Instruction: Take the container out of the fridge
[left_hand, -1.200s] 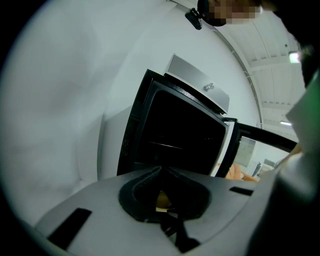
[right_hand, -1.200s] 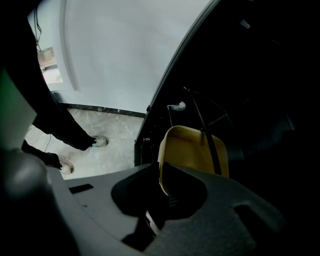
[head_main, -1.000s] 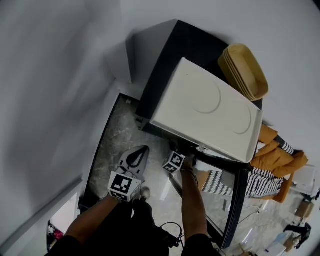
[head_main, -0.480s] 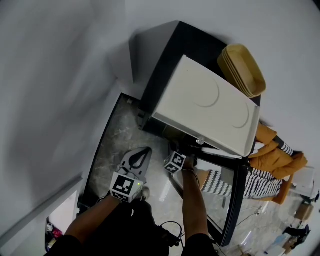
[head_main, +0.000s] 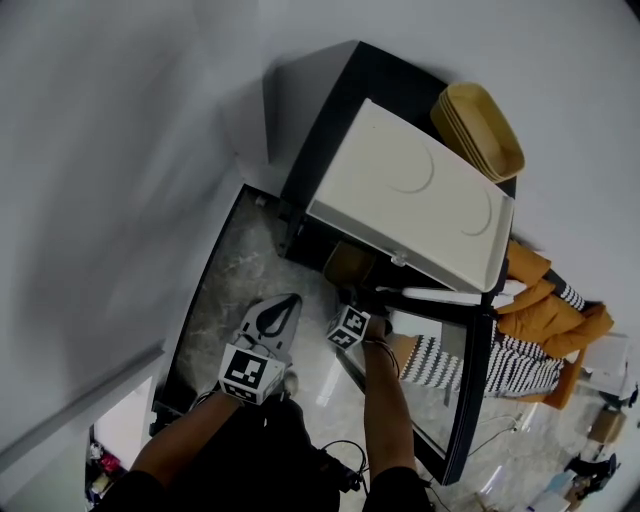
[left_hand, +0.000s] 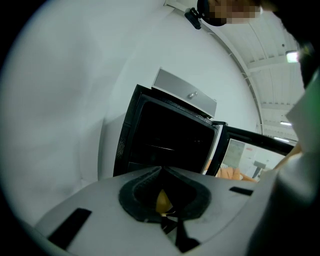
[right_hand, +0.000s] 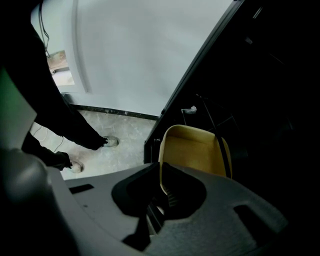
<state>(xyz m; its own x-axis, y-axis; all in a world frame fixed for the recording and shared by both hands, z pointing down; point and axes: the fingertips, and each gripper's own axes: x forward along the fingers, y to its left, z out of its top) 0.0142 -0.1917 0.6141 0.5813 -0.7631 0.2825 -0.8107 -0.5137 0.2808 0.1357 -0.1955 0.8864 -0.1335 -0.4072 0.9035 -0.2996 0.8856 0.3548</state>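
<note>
While its rim is clamped between the nearly closed jaws of the right gripper (right_hand: 161, 167), the yellow container (right_hand: 195, 150) is held at the mouth of the black fridge (head_main: 330, 110), at twelve o'clock from that gripper. At nine o'clock, the left gripper (head_main: 285, 300) is seen closed and empty.

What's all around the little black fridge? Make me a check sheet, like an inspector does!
Surface: grey marbled floor; no table seen.
Job's things: yellow container at the mouth of the black fridge; fridge door open.
Clutter: white box and stacked yellow trays on top of the fridge.
Grippers: right gripper shut on the container's rim; left gripper shut, holding nothing.
Cables: black cable low by the person's legs.
Surroundings: white wall; orange and striped cloth beside the door.
</note>
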